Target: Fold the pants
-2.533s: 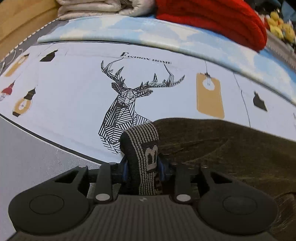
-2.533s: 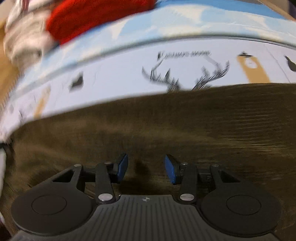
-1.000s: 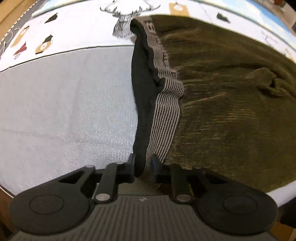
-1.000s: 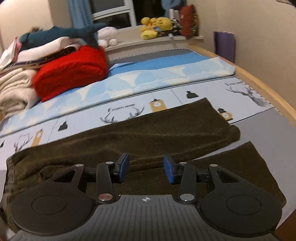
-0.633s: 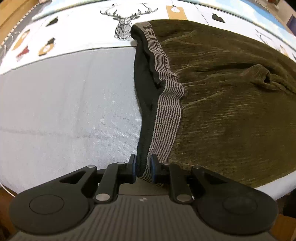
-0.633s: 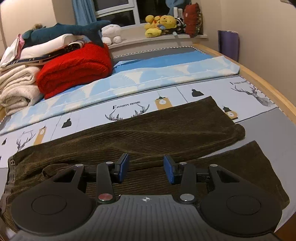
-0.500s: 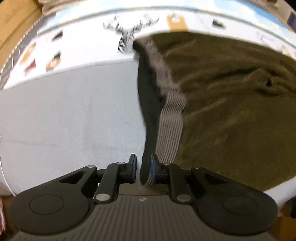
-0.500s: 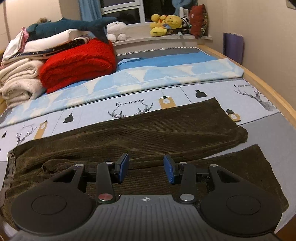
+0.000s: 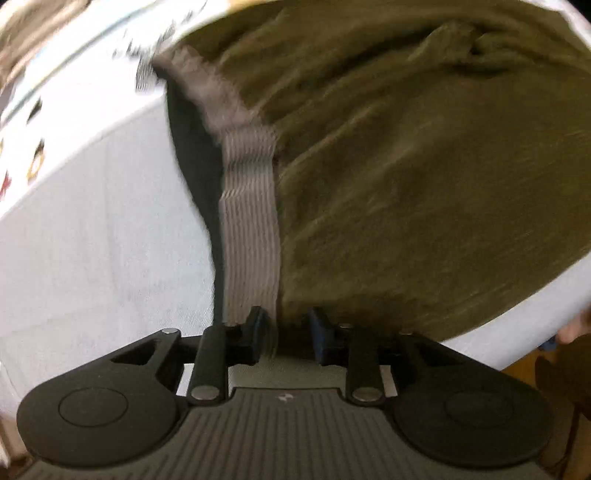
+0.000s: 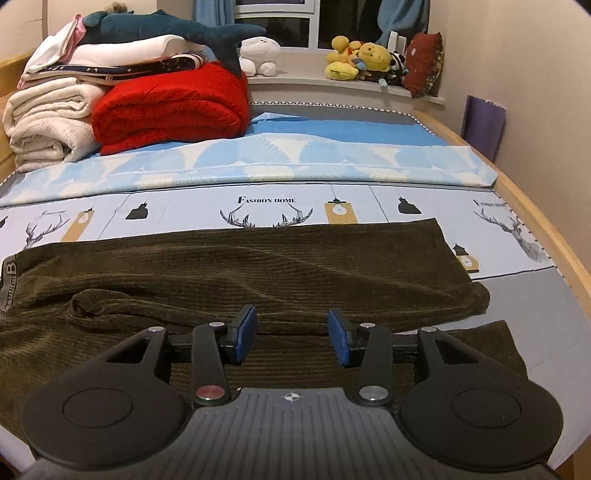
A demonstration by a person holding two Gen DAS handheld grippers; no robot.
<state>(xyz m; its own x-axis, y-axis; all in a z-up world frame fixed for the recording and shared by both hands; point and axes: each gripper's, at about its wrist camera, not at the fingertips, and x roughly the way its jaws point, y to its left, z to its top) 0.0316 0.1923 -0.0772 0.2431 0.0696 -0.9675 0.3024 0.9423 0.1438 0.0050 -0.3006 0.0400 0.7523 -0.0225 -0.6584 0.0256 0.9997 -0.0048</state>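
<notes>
Dark olive corduroy pants [image 10: 277,266] lie spread across the bed, legs running to the right, one leg partly over the other. Their grey striped waistband [image 9: 251,206] runs down toward my left gripper [image 9: 288,328], which points steeply down at the waist end. Its jaws are opening; the edge of the pants [image 9: 406,166] lies between them, and the pads do not press on it. This view is blurred by motion. My right gripper [image 10: 291,332] hovers open over the middle of the legs, its jaws opening slightly with nothing between its blue pads. The waistband [image 10: 9,284] shows at the far left.
The printed bedsheet [image 10: 546,314] covers the bed, with a wooden frame [image 10: 554,236] along the right. A red blanket [image 10: 170,107], folded white blankets [image 10: 48,122], a shark plush [image 10: 166,27] and stuffed toys [image 10: 362,59] sit at the back. A hand [image 9: 576,328] shows at the right edge.
My left gripper's jaws have parted and let go of the waistband, and the gripper has rolled and shifted along the waist end. The right gripper moved slightly; the pants lie as before.
</notes>
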